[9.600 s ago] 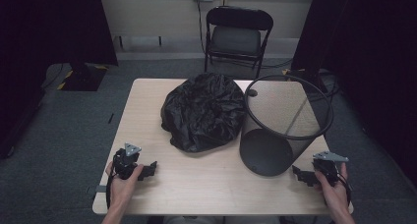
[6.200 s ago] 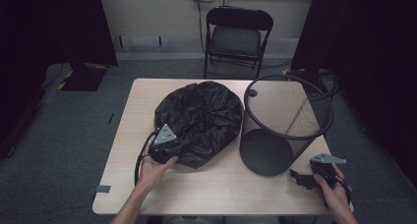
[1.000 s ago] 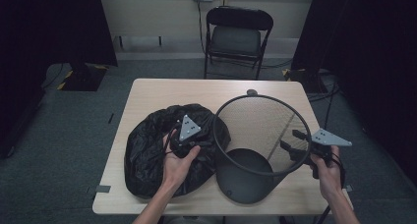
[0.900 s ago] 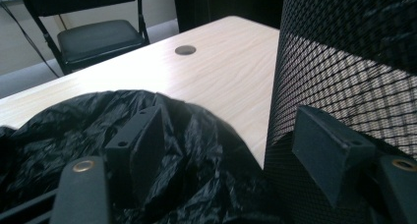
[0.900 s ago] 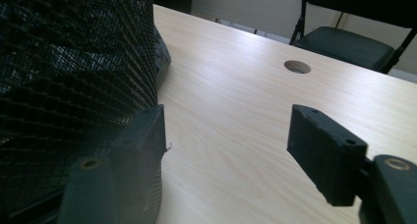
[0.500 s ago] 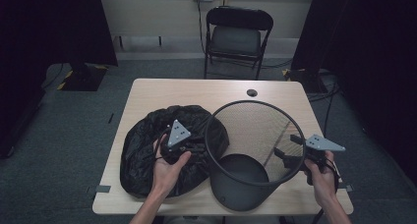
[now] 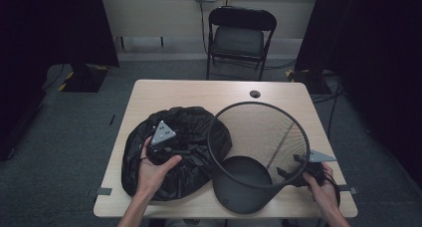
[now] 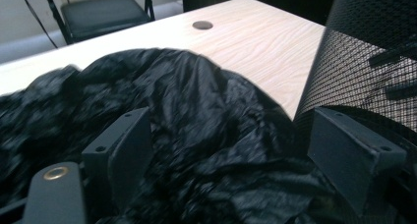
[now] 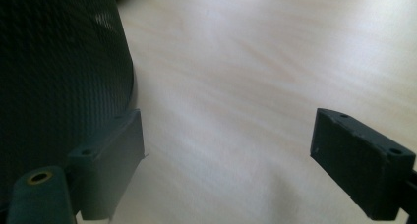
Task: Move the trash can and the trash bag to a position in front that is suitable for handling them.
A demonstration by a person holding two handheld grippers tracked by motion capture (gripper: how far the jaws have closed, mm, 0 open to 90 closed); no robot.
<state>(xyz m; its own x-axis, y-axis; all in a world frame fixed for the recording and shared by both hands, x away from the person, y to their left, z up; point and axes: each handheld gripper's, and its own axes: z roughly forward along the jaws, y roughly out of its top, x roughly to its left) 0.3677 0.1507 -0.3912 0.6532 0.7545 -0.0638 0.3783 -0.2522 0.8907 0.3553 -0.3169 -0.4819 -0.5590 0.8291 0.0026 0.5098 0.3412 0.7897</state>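
A crumpled black plastic bag (image 7: 199, 122) lies on the left half of the wooden table (image 7: 199, 90). My left gripper (image 7: 186, 150) hovers over it. Its jaws have just been opening, and in the left gripper view (image 8: 228, 121) bag folds (image 8: 196, 86) lie between and under them without being pinched. A black mesh wastebasket (image 7: 259, 132) stands at the bag's right, its rim overlapping the bag. Low beside the basket's right wall is my right gripper (image 7: 291, 166). Its jaws have also just been opening, and in the right gripper view (image 9: 228, 118) bare wood lies between them and the mesh wall (image 9: 59, 62) is at the left jaw.
A black folding chair (image 7: 239, 35) stands behind the table. A round cable hole (image 7: 255, 93) sits near the far edge, with bare wood around it. Dark curtains hang at both sides of the room.
My left gripper slid left across the bag and its jaws widened. My right gripper let go of the basket's rim and sank to beside its wall. The basket settled nearer the front edge.
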